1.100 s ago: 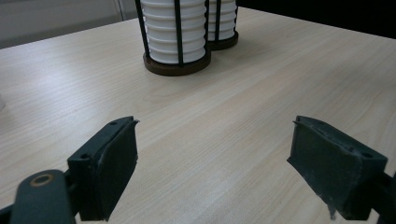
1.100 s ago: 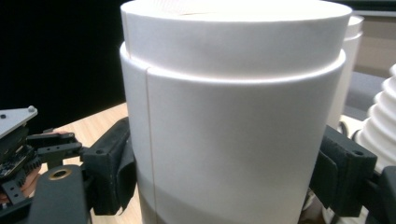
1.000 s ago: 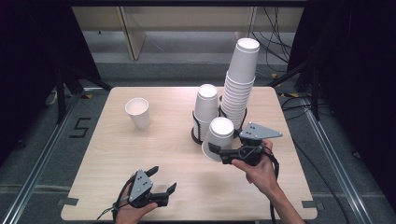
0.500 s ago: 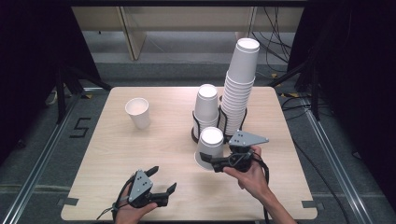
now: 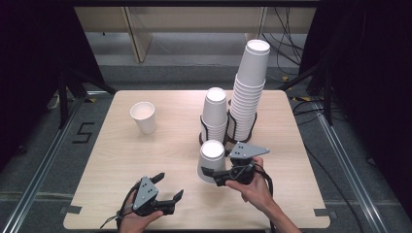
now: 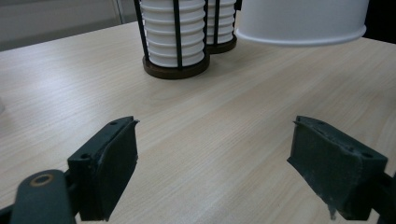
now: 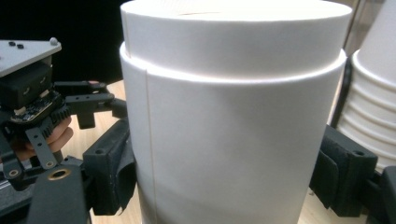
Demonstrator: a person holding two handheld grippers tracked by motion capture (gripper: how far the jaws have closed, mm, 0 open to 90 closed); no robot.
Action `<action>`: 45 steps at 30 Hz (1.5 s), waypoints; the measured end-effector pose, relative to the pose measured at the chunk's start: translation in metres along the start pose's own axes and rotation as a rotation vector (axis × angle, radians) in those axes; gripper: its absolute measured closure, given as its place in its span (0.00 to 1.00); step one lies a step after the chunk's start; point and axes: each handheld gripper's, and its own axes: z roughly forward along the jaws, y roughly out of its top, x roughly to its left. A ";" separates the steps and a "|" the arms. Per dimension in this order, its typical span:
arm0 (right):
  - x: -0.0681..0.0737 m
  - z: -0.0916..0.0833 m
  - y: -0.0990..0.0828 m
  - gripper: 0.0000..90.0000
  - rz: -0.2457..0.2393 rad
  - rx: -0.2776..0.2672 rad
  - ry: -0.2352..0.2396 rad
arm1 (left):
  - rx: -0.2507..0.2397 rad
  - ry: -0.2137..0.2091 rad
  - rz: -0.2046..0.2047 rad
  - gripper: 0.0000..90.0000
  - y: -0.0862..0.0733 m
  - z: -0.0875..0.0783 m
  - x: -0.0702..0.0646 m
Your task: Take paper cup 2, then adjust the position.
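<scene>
Carried leftward and lower since a second ago, the upside-down paper cup (image 5: 212, 162) now sits in front of the shorter cup stack (image 5: 214, 114) in its wire holder, pinched between the jaws of the right gripper (image 5: 214, 174), whose pads press its wall on both sides in the right gripper view. Near the table's (image 5: 145, 155) front edge the left gripper (image 5: 170, 188) has not shifted; its jaws stand spread apart with only bare wood between them. An upright single cup (image 5: 144, 117) stands well apart at the far left.

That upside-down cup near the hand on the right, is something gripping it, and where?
Yes. The right gripper holds the inverted paper cup by its side wall, one jaw on each side. The left gripper holds nothing.
</scene>
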 end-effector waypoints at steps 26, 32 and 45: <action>0.022 0.022 -0.003 0.23 -0.028 0.019 0.055 | -0.112 -0.104 0.023 0.16 0.006 0.006 -0.019; 0.029 0.029 -0.004 0.23 -0.046 0.012 0.068 | -0.130 -0.125 -0.015 0.16 0.006 0.013 -0.021; 0.041 0.037 -0.005 0.23 -0.062 -0.010 0.113 | -0.107 -0.131 -0.035 0.02 0.006 0.024 -0.025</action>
